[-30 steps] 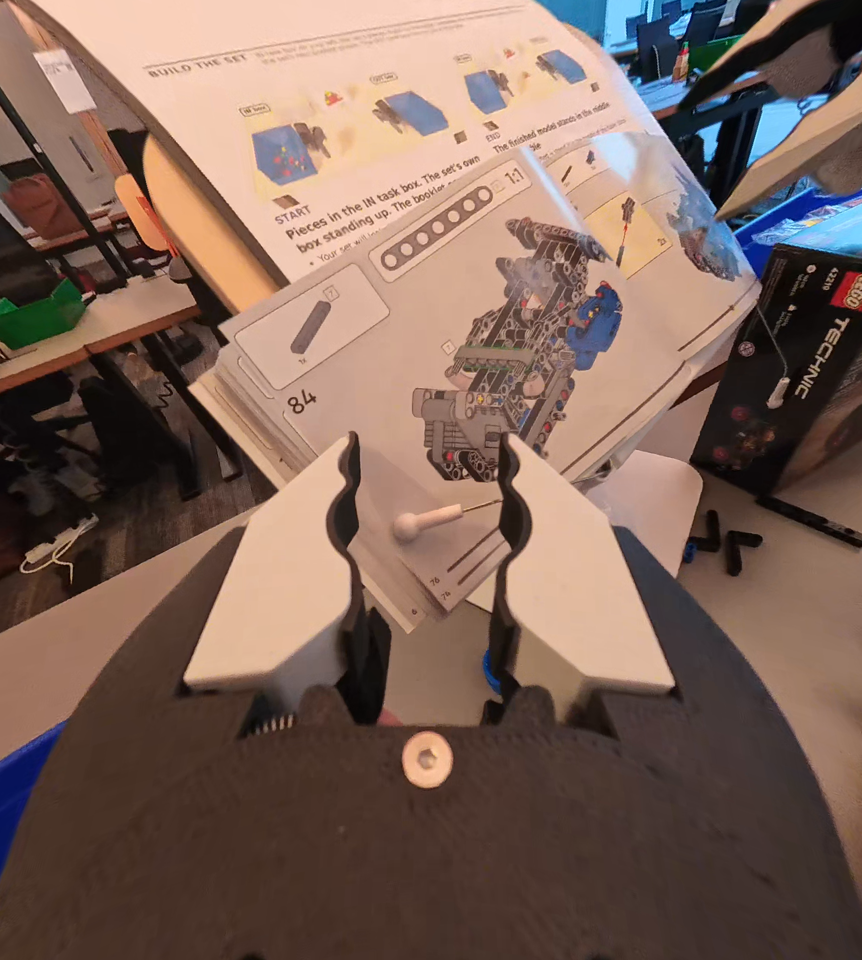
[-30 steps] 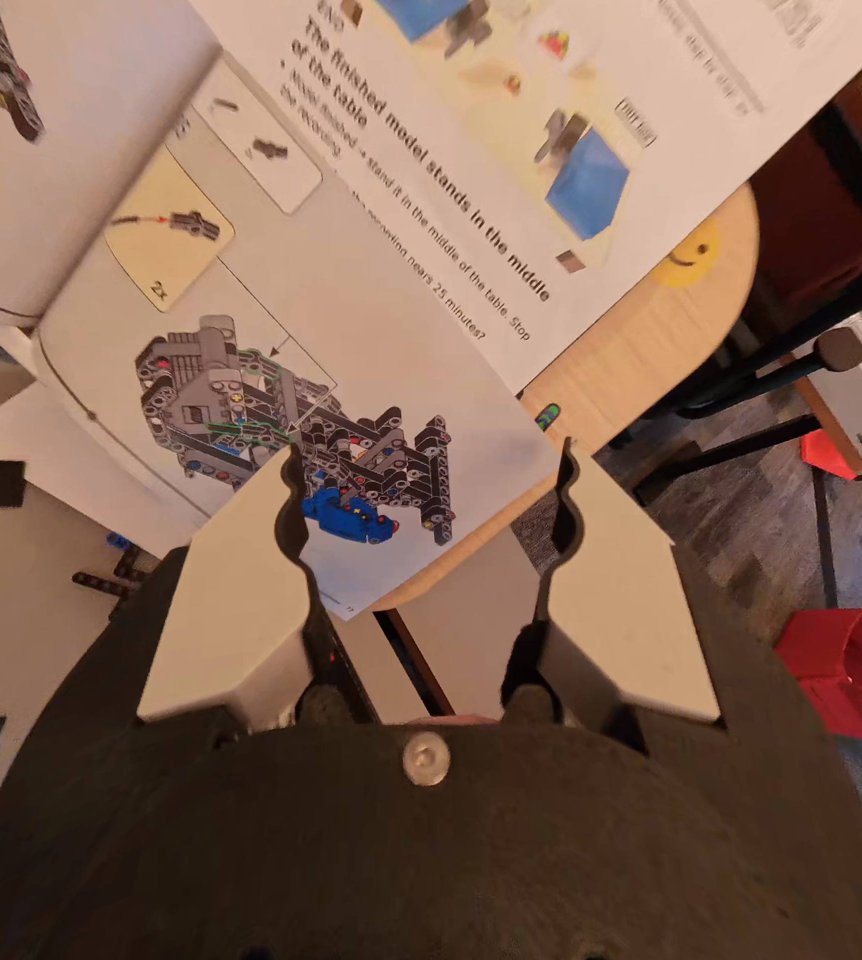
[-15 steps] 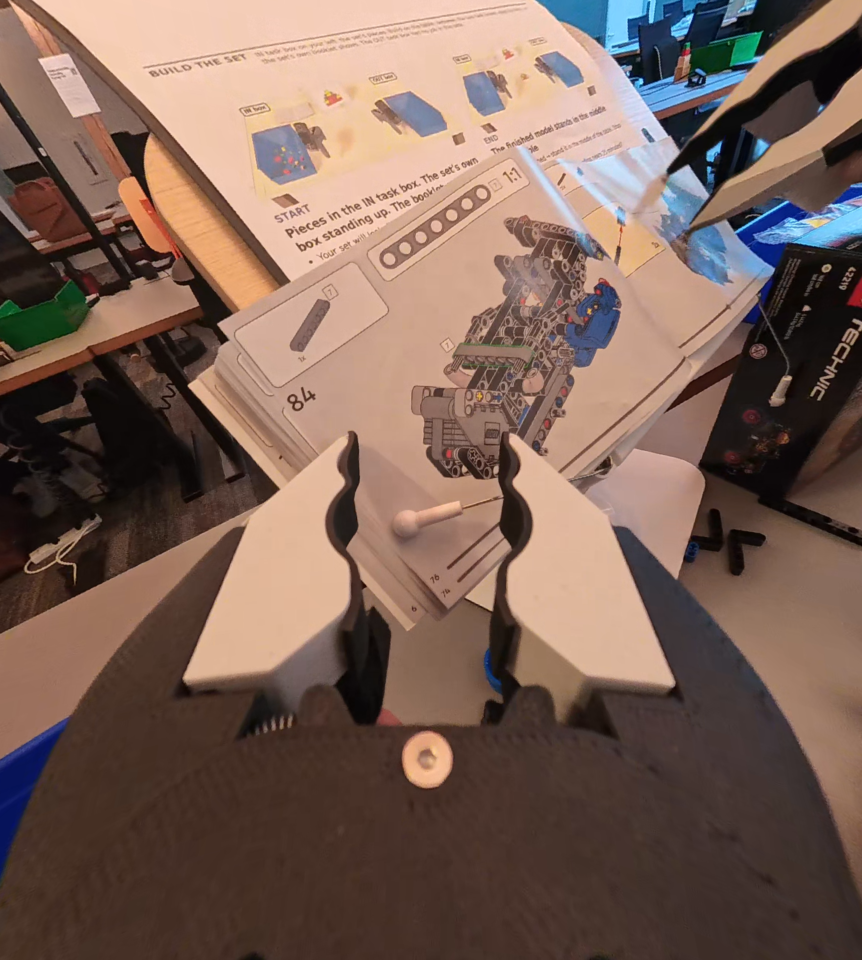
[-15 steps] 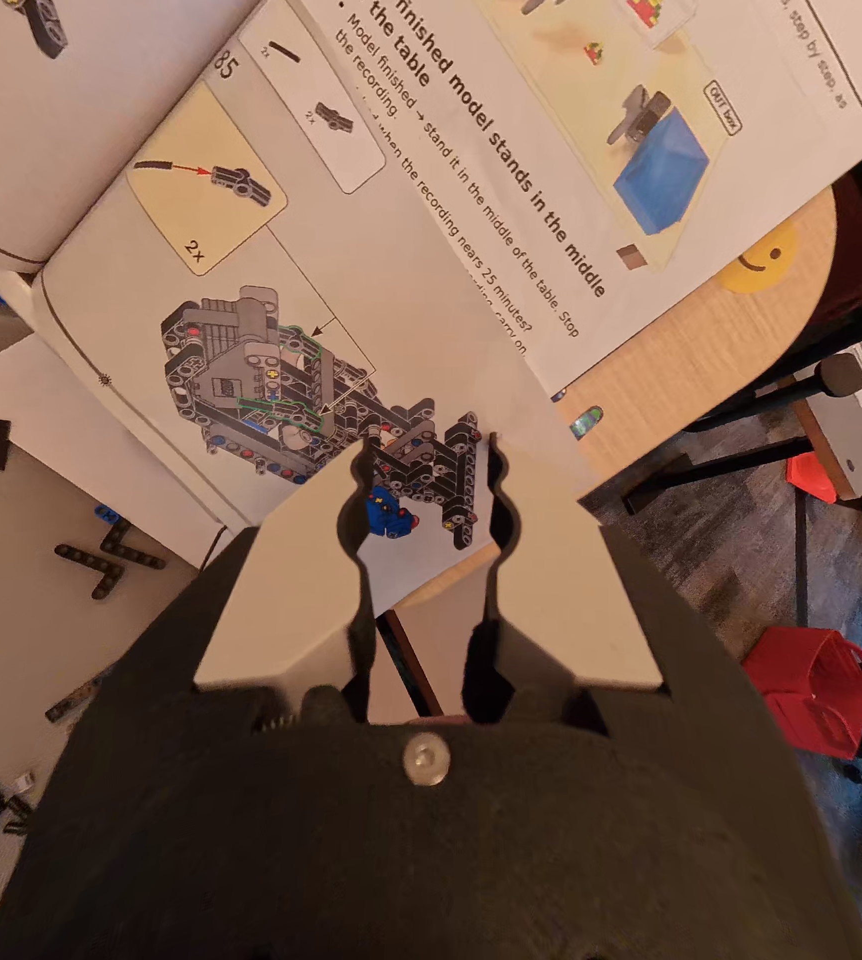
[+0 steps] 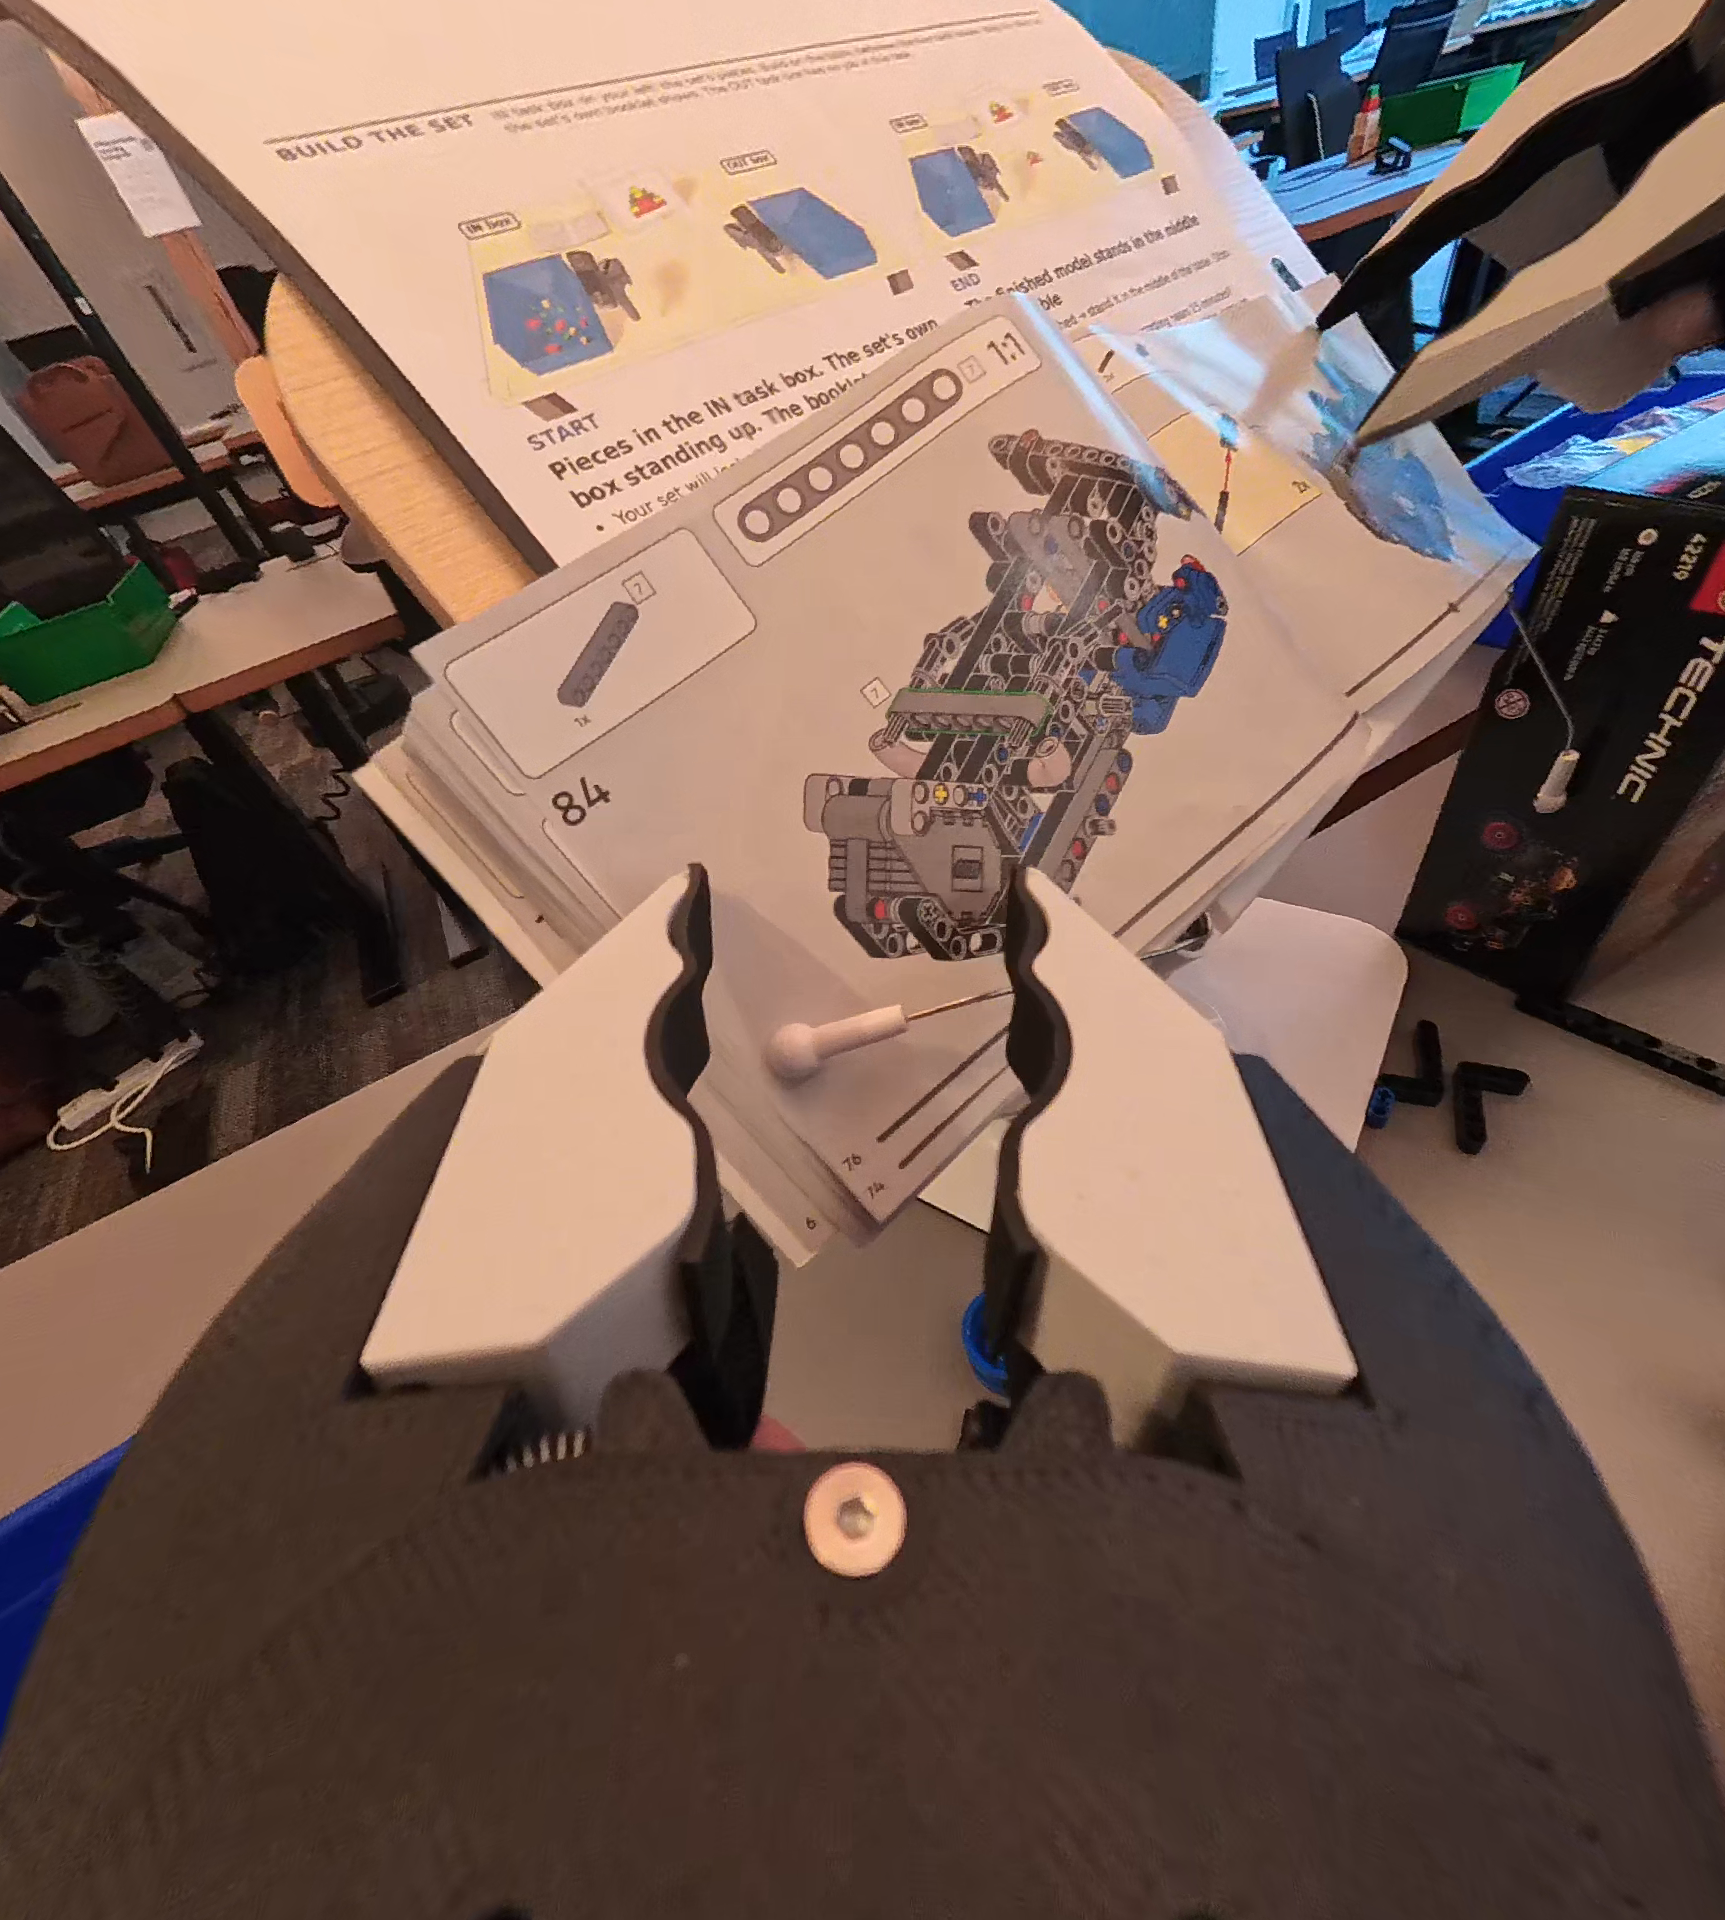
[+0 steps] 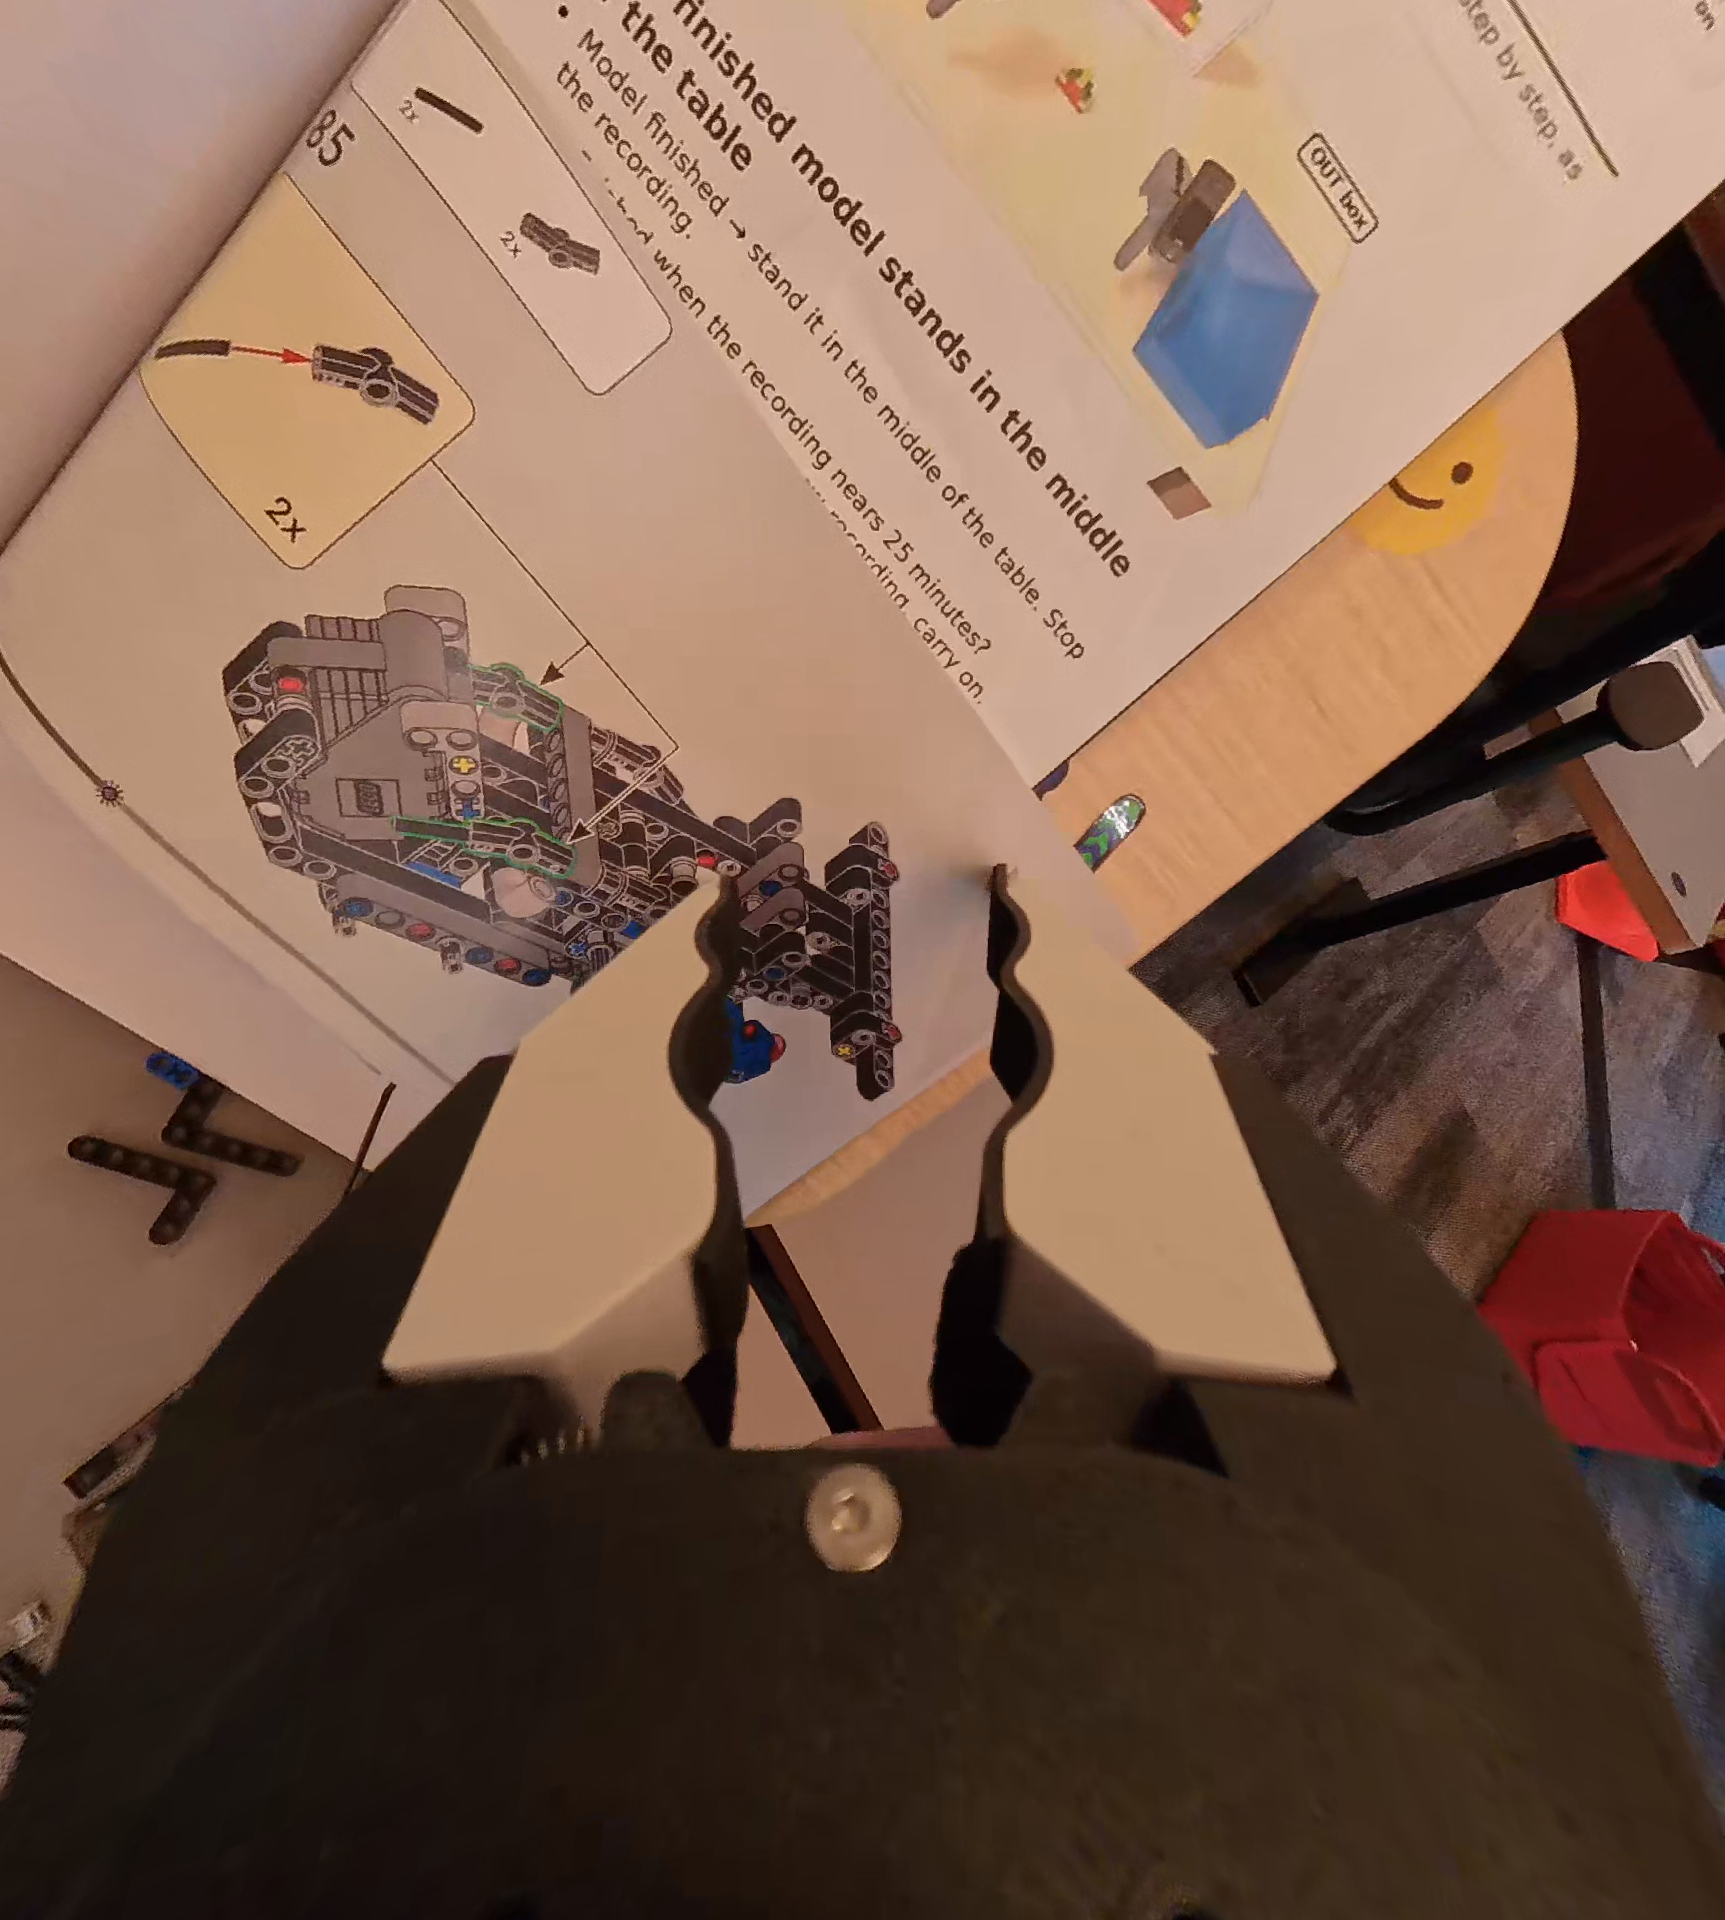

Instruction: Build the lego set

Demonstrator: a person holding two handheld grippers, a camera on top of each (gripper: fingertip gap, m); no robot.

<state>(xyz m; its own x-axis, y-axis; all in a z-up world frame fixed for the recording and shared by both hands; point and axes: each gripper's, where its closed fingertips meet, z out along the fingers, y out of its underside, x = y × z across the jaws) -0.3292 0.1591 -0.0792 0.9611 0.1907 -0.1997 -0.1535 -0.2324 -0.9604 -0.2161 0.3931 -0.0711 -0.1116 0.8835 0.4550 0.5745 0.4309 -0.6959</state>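
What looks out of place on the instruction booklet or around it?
One page of the booklet stands lifted and curled off the open spread, right at the right gripper's tips. Beside the booklet, loose black pieces lie scattered on the table.

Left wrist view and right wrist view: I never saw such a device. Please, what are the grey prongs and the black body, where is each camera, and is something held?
Each picture comes from a camera fixed on a hand-held two-finger gripper, looking forward along its grey fingers. The black shape is the gripper's body. A person holds one in each hand. The left gripper is open and empty, facing an open instruction booklet propped up on the table. The right gripper is open too, with its tips at the edge of the booklet's right page. I cannot tell if they touch it. A black set box and loose black pieces are on the table.
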